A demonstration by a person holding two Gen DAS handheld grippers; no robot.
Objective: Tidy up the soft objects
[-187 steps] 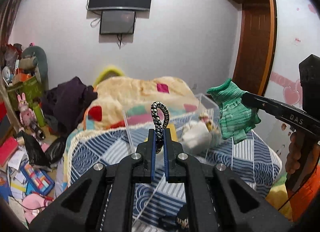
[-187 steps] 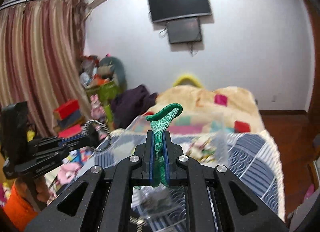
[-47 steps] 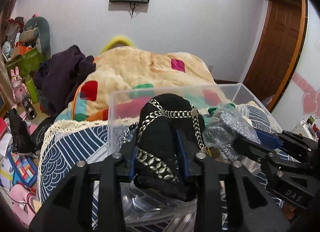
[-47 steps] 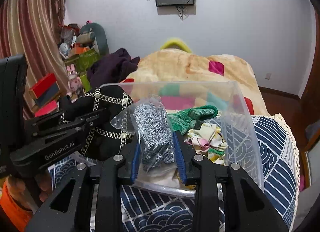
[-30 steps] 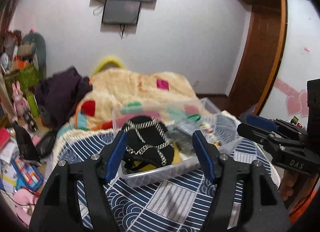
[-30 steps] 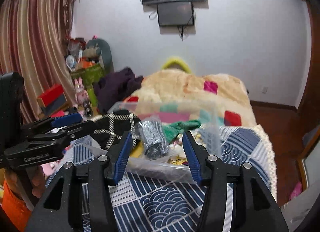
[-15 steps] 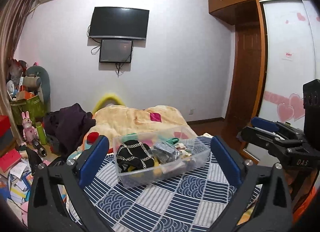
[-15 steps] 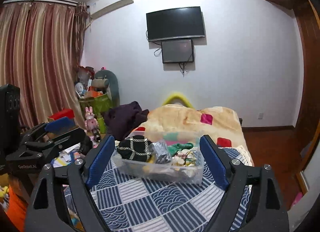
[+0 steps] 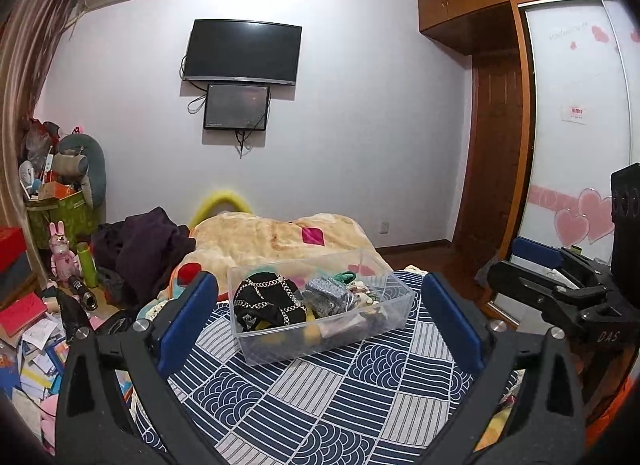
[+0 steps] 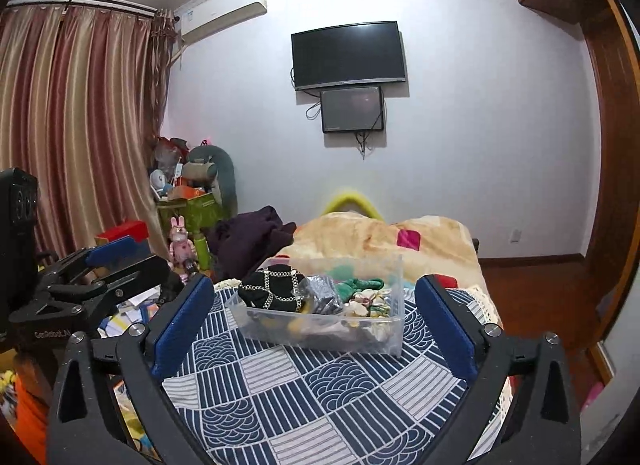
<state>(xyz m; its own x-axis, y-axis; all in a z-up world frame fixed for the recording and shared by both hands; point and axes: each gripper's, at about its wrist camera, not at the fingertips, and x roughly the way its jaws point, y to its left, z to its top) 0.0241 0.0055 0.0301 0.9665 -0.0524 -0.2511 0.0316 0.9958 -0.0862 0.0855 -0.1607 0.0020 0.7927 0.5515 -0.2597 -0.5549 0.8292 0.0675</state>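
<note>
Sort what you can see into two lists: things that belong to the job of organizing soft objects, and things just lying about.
Part of the job:
clear plastic bin
black chain-patterned item
grey knit item in a bag
green knit item
left gripper, open
right gripper, open

Just lying about:
purple clothing heap
pink rabbit toy
wall television
books on the floor

A bedroom with a pale wall. A black TV [image 9: 242, 52] hangs on it, a smaller screen [image 9: 236, 106] just below. An air conditioner [image 10: 222, 21] sits high near striped curtains [image 10: 76, 125]. A beige blanket [image 9: 276, 235] covers the bed's far end, dark clothes [image 9: 140, 249] heaped at its left edge. A pink rabbit toy [image 9: 60, 255] stands among floor clutter. A wooden wardrobe [image 9: 496, 113] fills the right corner.
</note>
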